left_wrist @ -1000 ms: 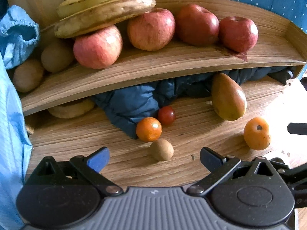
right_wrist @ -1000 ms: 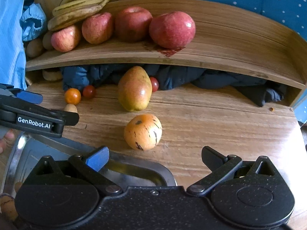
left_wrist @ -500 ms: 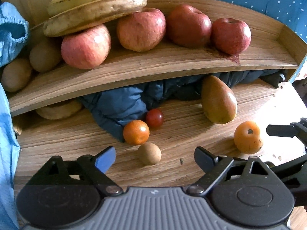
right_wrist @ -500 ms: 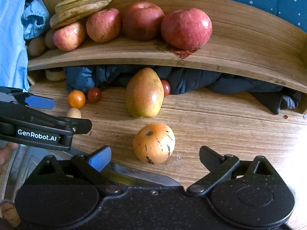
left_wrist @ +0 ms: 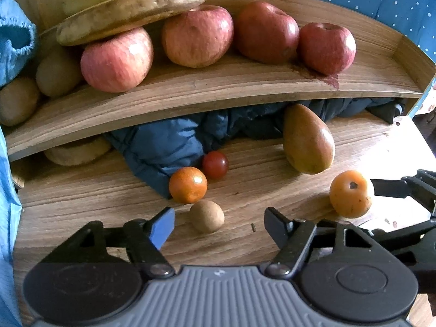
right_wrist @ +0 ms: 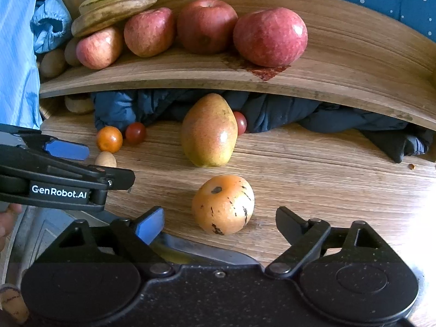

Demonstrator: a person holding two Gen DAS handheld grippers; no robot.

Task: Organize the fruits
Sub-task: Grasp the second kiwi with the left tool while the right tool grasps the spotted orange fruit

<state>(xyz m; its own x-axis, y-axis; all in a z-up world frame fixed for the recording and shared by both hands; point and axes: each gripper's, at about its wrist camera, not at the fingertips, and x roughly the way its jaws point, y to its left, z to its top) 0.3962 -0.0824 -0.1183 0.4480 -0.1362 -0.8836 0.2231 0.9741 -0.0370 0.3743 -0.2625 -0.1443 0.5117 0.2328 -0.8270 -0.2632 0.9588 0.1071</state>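
Observation:
A small brown round fruit [left_wrist: 207, 216] lies on the wooden table between the fingertips of my left gripper [left_wrist: 219, 224]. Its jaws are closing and the pads stand clear of the fruit. A speckled orange fruit [right_wrist: 223, 204] sits between the fingertips of my right gripper [right_wrist: 218, 222]. Those jaws are closing too and do not touch it. Behind lie a small orange tomato [left_wrist: 188, 185], a red cherry tomato [left_wrist: 215, 164] and a green-red mango [right_wrist: 209, 130]. In the right wrist view the left gripper [right_wrist: 68, 163] reaches in from the left.
A curved wooden shelf [left_wrist: 218, 95] carries several red apples [left_wrist: 117, 60], bananas [left_wrist: 130, 8] and kiwis [left_wrist: 57, 73]. Dark blue cloth [left_wrist: 169, 141] is stuffed under it. A metal tray [right_wrist: 41, 234] lies at the table's near left edge. A blue sleeve [right_wrist: 16, 54] hangs at the left.
Both grippers' jaws have narrowed around their fruit. Both views have crept slightly closer to the shelf; the fruits themselves have not moved.

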